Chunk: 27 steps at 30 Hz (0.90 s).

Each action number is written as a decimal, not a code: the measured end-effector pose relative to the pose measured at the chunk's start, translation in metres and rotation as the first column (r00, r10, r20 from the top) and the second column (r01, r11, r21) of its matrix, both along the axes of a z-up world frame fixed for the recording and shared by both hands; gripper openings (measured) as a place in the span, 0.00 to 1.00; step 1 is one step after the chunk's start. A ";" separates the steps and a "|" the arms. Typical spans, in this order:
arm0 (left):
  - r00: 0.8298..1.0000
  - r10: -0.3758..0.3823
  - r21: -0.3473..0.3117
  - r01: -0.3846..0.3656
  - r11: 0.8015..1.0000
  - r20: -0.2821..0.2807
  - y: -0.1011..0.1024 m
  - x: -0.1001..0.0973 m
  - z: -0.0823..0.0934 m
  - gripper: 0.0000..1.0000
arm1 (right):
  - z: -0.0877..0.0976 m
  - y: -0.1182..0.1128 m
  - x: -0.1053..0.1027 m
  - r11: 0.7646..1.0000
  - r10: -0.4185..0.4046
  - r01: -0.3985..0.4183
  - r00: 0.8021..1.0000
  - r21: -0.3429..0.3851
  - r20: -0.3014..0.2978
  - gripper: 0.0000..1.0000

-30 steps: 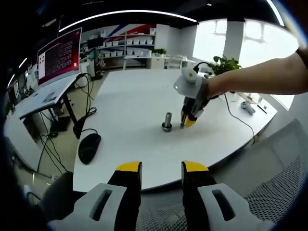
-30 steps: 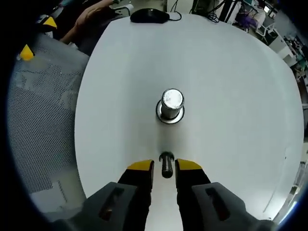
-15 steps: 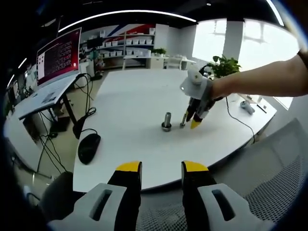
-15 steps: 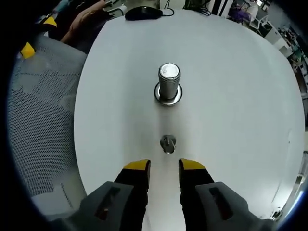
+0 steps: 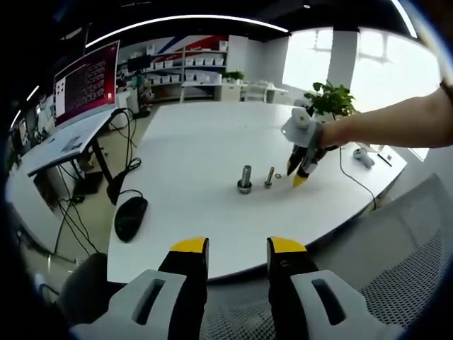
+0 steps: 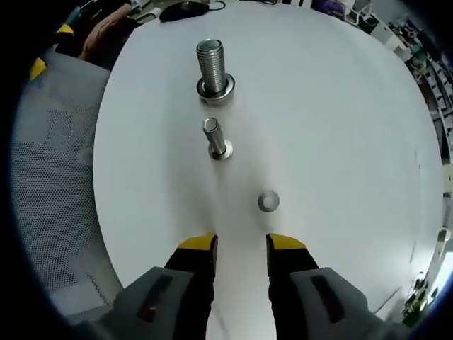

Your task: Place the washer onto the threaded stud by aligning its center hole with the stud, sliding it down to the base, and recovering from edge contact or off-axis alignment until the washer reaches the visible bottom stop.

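On the white table [image 6: 340,106] a large threaded stud [image 6: 211,65] stands upright with a metal ring [image 6: 216,91] around its base. Just nearer to me stands a smaller bolt [image 6: 214,137], also upright. A small round metal piece [image 6: 267,201], perhaps the washer, lies flat on the table near my right gripper [image 6: 241,244], which is open and holds nothing. In the left gripper view the stud [image 5: 245,177] and small bolt [image 5: 270,177] stand mid-table, and the right gripper [image 5: 297,173] hovers just right of them. My left gripper [image 5: 238,248] is open, back from the table edge.
A black mouse [image 5: 132,216] and cables lie at the table's left edge. A desk with a monitor [image 5: 86,81] stands beyond it. A mesh chair [image 5: 417,262] is at lower right. A person's arm [image 5: 396,117] reaches in from the right. A plant [image 5: 330,95] stands behind.
My right gripper opened, left the small bolt standing upright beside the stud, and drew back from it. The small round piece has come into its view. The left gripper stayed still.
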<state>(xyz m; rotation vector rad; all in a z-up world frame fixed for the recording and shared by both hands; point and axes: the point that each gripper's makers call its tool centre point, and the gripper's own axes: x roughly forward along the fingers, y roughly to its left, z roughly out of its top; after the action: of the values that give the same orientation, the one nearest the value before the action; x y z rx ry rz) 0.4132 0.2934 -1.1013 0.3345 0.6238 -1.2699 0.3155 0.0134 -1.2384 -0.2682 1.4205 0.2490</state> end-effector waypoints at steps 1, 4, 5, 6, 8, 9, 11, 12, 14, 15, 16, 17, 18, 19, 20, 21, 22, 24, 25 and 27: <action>1.000 -0.001 0.001 0.001 1.000 0.000 0.000 0.000 0.000 0.31 | 0.002 0.000 -0.001 1.000 -0.012 0.012 1.000 0.002 0.004 0.31; 1.000 -0.002 0.001 0.002 1.000 0.000 0.000 0.000 0.000 0.31 | 0.002 -0.005 0.003 0.997 -0.071 0.070 0.997 0.026 0.028 0.33; 1.000 -0.001 0.001 0.001 1.000 0.000 0.000 0.000 0.000 0.31 | 0.002 -0.004 0.003 0.995 -0.092 0.090 0.995 0.044 0.029 0.33; 1.000 0.000 0.001 0.000 1.000 0.000 0.000 0.000 0.000 0.31 | 0.002 -0.004 0.003 0.992 -0.116 0.114 0.993 0.060 0.030 0.33; 1.000 0.001 0.000 -0.001 1.000 0.000 0.000 0.000 0.000 0.31 | 0.002 -0.009 0.006 0.992 -0.114 0.112 0.993 0.062 0.034 0.31; 1.000 0.002 0.000 -0.002 1.000 0.000 0.000 0.000 0.000 0.31 | 0.002 -0.008 0.006 0.991 -0.116 0.113 0.993 0.065 0.033 0.31; 1.000 0.002 0.000 -0.002 1.000 0.000 0.000 0.000 0.000 0.31 | 0.002 -0.005 0.005 0.992 -0.114 0.112 0.993 0.066 0.029 0.30; 1.000 0.002 0.000 -0.002 1.000 -0.001 0.000 0.001 0.000 0.31 | 0.003 -0.004 0.005 0.992 -0.112 0.111 0.993 0.061 0.025 0.29; 1.000 0.003 0.000 -0.003 1.000 -0.001 0.000 0.001 0.000 0.31 | 0.003 -0.005 0.007 0.993 -0.110 0.109 0.994 0.048 0.019 0.28; 1.000 0.003 0.000 -0.003 1.000 -0.001 0.000 0.001 0.000 0.31 | 0.002 -0.005 0.007 0.994 -0.106 0.105 0.994 0.043 0.016 0.27; 1.000 0.003 0.000 -0.003 1.000 -0.001 0.000 0.000 0.000 0.31 | 0.001 -0.007 0.010 0.995 -0.095 0.095 0.995 0.043 0.012 0.27; 1.000 0.003 0.000 -0.003 1.000 -0.001 0.000 0.000 0.000 0.31 | 0.001 -0.009 0.011 0.995 -0.096 0.095 0.995 0.043 0.015 0.27; 1.000 0.003 0.000 -0.003 1.000 -0.001 0.000 0.001 0.000 0.31 | 0.001 -0.010 0.012 0.994 -0.100 0.099 0.995 0.045 0.019 0.27; 1.000 0.004 0.000 -0.004 1.000 -0.001 0.000 0.001 -0.001 0.31 | 0.000 -0.010 0.013 0.994 -0.101 0.100 0.995 0.047 0.027 0.27; 1.000 0.005 -0.001 -0.005 1.000 -0.001 0.000 0.001 0.000 0.31 | 0.000 -0.010 0.015 0.994 -0.101 0.099 0.994 0.049 0.035 0.28; 1.000 0.005 -0.001 -0.005 1.000 -0.001 0.000 0.000 0.000 0.31 | 0.000 -0.012 0.017 0.993 -0.106 0.103 0.993 0.053 0.048 0.28; 1.000 0.006 -0.001 -0.006 1.000 -0.001 -0.001 0.000 0.001 0.31 | 0.000 -0.012 0.018 0.993 -0.110 0.107 0.992 0.056 0.057 0.28; 1.000 0.007 -0.002 -0.007 1.000 -0.001 0.000 0.000 0.001 0.31 | 0.000 -0.011 0.019 0.993 -0.108 0.104 0.992 0.059 0.068 0.28; 1.000 0.007 -0.002 -0.007 1.000 -0.002 0.000 0.001 0.000 0.31 | 0.000 -0.010 0.019 0.993 -0.107 0.102 0.991 0.060 0.076 0.29; 1.000 0.006 0.000 -0.006 1.000 -0.002 0.000 0.001 0.000 0.31 | 0.000 -0.010 0.021 0.993 -0.105 0.099 0.990 0.064 0.093 0.29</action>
<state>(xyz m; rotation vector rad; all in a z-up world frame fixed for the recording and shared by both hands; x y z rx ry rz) 0.4147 0.2934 -1.1018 0.3309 0.6257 -1.2647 0.3366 0.0036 -1.2385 -0.1563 1.3246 0.1916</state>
